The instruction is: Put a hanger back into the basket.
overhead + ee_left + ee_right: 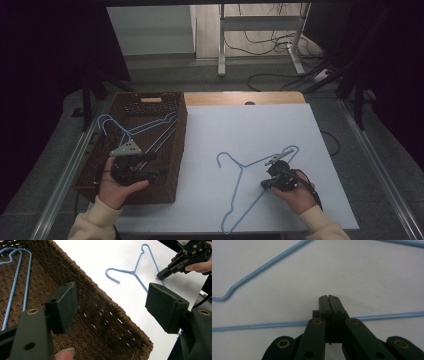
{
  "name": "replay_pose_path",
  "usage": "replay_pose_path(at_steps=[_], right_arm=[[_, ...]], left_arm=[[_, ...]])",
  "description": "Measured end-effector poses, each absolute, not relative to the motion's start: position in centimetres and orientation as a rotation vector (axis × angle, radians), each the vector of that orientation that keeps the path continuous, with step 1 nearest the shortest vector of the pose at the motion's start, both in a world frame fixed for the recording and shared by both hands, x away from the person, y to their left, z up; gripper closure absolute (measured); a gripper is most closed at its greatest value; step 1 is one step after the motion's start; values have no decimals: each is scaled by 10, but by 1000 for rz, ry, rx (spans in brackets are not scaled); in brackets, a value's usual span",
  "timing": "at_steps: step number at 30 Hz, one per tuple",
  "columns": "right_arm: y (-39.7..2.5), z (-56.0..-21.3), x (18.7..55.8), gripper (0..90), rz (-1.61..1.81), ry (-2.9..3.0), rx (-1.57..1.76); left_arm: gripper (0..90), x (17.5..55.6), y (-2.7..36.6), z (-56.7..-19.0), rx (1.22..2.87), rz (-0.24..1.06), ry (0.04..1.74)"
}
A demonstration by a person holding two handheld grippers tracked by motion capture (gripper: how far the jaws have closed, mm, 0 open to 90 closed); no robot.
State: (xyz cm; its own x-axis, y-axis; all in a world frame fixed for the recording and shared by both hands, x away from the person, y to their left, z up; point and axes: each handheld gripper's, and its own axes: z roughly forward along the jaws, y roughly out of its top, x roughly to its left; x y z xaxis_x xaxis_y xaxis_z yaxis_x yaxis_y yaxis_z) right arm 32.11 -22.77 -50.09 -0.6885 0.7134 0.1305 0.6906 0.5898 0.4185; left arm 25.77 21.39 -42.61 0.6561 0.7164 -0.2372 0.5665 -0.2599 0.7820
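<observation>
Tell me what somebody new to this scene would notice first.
Probably the light blue wire hanger lying flat on the white tabletop, with the right tongs shut on one of its wires. Next, the brown woven basket at the table's left edge, with more blue hangers inside. The left tongs are over it, jaws wide open and holding nothing.

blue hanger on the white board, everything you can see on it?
The blue hanger looks like thin coated wire: a hook at the far left, a twisted neck, two sloping arms and a long bottom bar with a notched shoulder bend. It lies flat on the white board, to the right of the wicker basket. The right gripper has its jaws closed over one wire run.
</observation>
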Motion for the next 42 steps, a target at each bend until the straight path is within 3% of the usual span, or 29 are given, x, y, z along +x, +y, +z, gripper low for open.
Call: replay_pose_path(at_steps=[13,15,16,17,23,31,37,42], right_arm=[[-198,-476,354,884,817,2696,1145],[-182,-481,365,795,799,2708,1119],[-182,-481,365,795,799,2708,1119],[-172,-484,372,703,779,2692,1097],[-151,-491,388,658,736,2698,1087],[-138,-503,399,672,661,2729,1084],[-129,-503,396,858,563,2730,1044],[-126,-503,396,863,536,2726,1041]], left_arm=[[259,258,212,-426,1952,201,999],[259,258,212,-426,1951,200,1000],[259,258,212,-426,1951,200,1000],[259,258,212,-427,1951,199,1000],[259,258,213,-427,1948,199,1001],[258,258,212,-427,1952,199,999],[258,258,211,-427,1954,200,997],[259,257,209,-427,1958,199,991]])
